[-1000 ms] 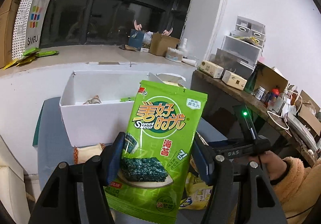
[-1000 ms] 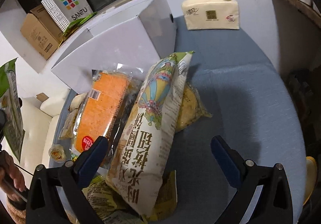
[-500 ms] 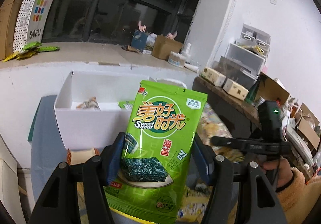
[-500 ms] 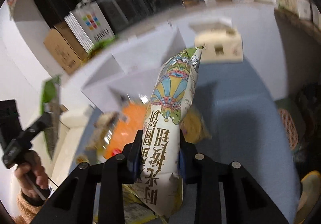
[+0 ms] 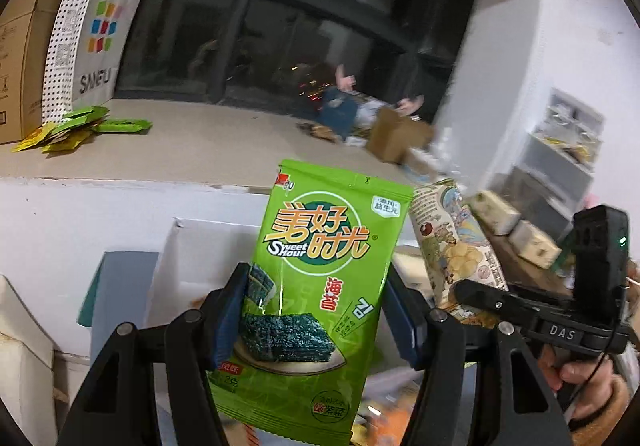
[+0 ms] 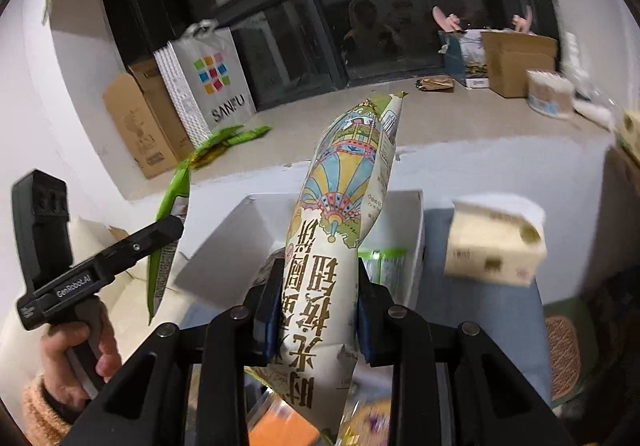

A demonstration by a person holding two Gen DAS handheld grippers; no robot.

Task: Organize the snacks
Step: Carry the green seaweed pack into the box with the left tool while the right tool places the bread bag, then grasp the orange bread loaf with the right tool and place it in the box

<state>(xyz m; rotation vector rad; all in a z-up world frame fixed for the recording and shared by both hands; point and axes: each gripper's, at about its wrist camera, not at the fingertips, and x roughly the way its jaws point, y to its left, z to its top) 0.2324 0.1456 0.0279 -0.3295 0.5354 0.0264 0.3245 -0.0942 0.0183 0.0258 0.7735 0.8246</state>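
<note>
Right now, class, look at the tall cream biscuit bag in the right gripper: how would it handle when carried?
The biscuit bag looks puffy and probably light, since it stands up above the right gripper. Its glossy film may slip. The contents could be fragile, as the pads dent its sides.

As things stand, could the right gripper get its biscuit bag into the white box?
Probably yes. The right gripper is shut on the biscuit bag, and the white box lies open-topped just ahead and below, nothing covering it. The left gripper, holding the seaweed packet, sits off to the side.
</note>
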